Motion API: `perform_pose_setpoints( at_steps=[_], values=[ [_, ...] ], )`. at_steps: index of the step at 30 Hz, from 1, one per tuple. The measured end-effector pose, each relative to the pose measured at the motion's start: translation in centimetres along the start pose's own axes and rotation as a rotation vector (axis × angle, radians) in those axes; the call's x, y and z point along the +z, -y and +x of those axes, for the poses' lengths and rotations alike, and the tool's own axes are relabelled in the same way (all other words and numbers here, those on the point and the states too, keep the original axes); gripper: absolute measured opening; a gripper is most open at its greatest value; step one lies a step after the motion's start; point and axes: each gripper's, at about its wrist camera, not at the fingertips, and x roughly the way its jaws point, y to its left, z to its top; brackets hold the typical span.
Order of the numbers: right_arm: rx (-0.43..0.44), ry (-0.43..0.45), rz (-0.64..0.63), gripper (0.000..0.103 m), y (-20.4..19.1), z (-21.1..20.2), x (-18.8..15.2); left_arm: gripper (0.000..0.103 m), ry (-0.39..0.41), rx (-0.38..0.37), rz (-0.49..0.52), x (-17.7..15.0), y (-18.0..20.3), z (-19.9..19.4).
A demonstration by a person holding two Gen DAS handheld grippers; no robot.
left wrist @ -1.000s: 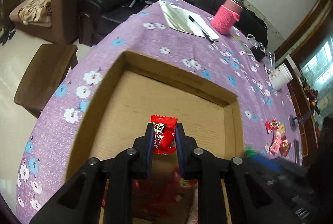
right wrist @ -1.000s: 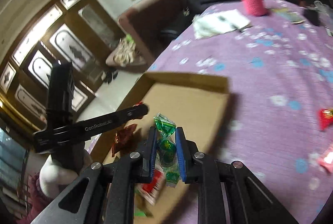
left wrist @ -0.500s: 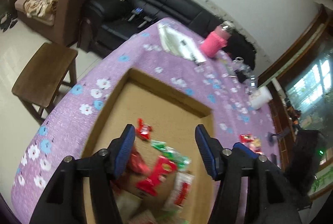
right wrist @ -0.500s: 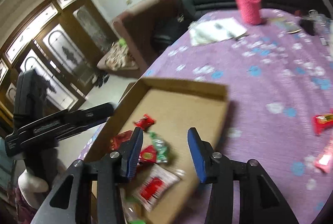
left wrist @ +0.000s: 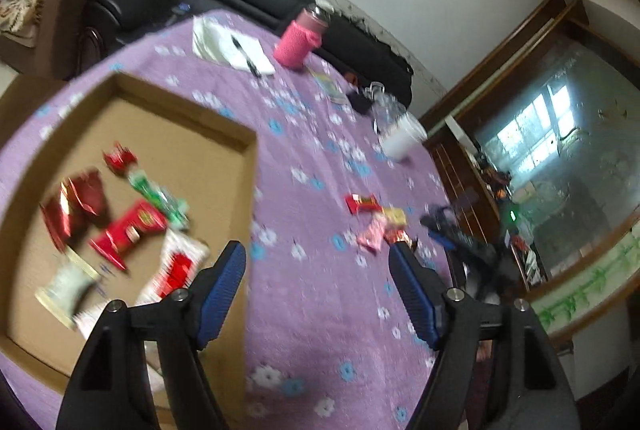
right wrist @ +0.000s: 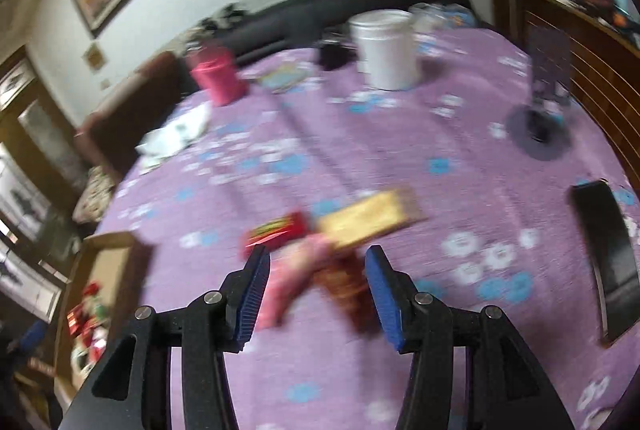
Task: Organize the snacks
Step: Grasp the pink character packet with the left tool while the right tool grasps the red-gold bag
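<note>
Already several snacks (left wrist: 132, 226) lie in the box (left wrist: 248, 150); four packets (right wrist: 332, 242) remain on the table, both grippers (left wrist: 318, 290) (right wrist: 316, 290) open and empty.

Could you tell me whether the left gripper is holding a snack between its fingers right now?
No, the left gripper is wide open with only purple tablecloth between its blue pads.

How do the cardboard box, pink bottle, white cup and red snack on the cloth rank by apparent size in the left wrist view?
1. cardboard box, largest by far
2. pink bottle and white cup: look alike, both far off, unranked
3. red snack, smallest
</note>
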Motion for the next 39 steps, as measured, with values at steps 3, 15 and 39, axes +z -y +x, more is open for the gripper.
perform_pose_setpoints(
  at_steps=[3,15,39],
  values=[
    [-0.038,-0.023,0.032,0.053,1.9,2.0,1.4,0.073,-0.016,0.034,-0.001,-1.1,0.3,0.7],
    [0.264,-0.233,-0.124,0.044,-2.5,3.5,-3.2,0.073,0.004,0.091,0.048,-1.7,0.9,0.7],
    [0.049,-0.093,-0.075,0.038,0.7,1.7,-6.3,0.073,-0.23,0.2,0.361,-0.4,8.8,17.6]
  ],
)
